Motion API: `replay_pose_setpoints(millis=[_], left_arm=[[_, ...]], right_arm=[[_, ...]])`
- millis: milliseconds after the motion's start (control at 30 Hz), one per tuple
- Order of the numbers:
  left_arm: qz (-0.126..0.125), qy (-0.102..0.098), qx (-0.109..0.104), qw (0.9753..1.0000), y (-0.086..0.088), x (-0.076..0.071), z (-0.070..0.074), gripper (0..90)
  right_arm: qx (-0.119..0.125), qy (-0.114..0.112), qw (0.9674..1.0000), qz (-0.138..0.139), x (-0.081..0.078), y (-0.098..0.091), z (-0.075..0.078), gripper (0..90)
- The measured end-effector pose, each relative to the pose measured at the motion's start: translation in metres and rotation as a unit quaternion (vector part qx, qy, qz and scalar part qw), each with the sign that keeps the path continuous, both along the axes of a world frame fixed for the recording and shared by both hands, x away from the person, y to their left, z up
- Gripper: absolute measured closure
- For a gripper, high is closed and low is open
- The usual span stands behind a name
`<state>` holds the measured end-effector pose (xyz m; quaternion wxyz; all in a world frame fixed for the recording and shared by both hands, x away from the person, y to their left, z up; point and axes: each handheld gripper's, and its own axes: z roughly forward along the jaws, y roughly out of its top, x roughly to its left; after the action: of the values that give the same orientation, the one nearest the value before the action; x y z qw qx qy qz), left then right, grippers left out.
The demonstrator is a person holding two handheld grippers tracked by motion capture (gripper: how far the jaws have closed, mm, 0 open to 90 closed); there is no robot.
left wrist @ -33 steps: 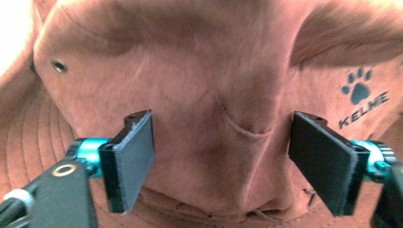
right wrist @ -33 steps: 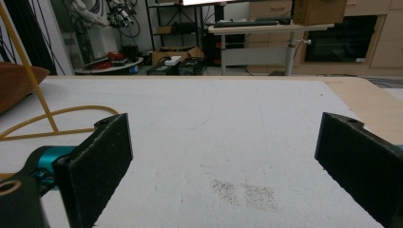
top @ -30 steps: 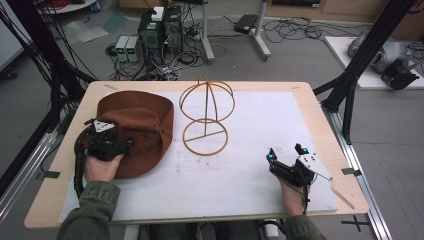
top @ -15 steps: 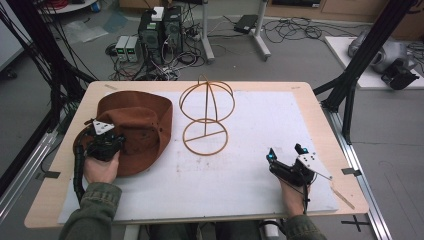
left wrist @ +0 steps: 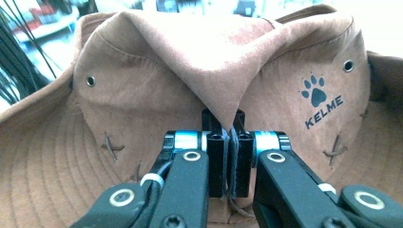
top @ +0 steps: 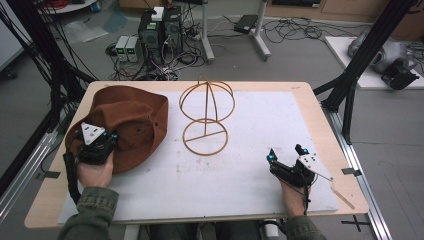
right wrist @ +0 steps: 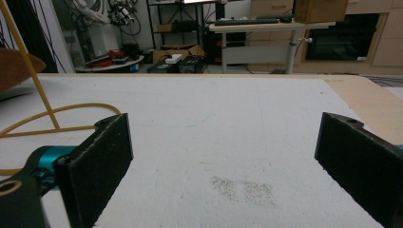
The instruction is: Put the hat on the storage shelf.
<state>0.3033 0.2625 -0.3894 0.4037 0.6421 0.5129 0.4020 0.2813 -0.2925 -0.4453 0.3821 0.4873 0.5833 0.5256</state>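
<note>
At the left of the frame a fold of the brown hat [left wrist: 142,95] is pinched by the left gripper [left wrist: 227,137] — it could slip out if tugged hard — while the right gripper [right wrist: 223,156] is held spread, empty.

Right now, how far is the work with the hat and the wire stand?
Done: the left tongs are shut on a fold of the brown suede hat. In hand: the hat lies on the table beside the yellow wire hat stand. Left: probably placing it on the stand; the right tongs rest open, apart.

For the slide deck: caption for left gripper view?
Left claw shut on a pinched fold of the brown hat.
</note>
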Motion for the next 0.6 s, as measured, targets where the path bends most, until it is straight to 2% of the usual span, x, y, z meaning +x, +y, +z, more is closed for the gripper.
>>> replay_pose_setpoints(millis=[100, 233, 300, 400, 500, 600], left_arm=[[0.002, -0.046, -0.014, 0.9989, 0.003, -0.01, 0.008, 88.0], [0.008, -0.102, -0.035, 0.9941, 0.007, -0.02, 0.021, 88.0], [0.014, -0.133, -0.047, 0.9899, 0.007, -0.025, 0.028, 88.0], [0.02, -0.18, -0.054, 0.982, 0.007, -0.03, 0.037, 87.9], [0.021, -0.207, -0.072, 0.9756, 0.008, -0.035, 0.046, 87.9], [0.012, -0.22, -0.087, 0.9715, 0.009, -0.037, 0.056, 87.9]], right_arm=[[0.001, 0.001, 1.0, -0.001, -0.001, 0.0, 0.0, 4.5], [-0.002, -0.003, 1.0, -0.001, -0.001, 0.0, 0.0, 4.5], [-0.001, -0.004, 1.0, -0.005, -0.001, -0.001, 0.0, 4.5], [0.001, -0.008, 0.9999, -0.009, -0.002, -0.001, 0.001, 4.5], [0.001, -0.014, 0.9999, -0.011, -0.003, -0.003, 0.001, 4.4], [0.0, -0.015, 0.9998, -0.009, -0.004, -0.003, 0.001, 4.4]])
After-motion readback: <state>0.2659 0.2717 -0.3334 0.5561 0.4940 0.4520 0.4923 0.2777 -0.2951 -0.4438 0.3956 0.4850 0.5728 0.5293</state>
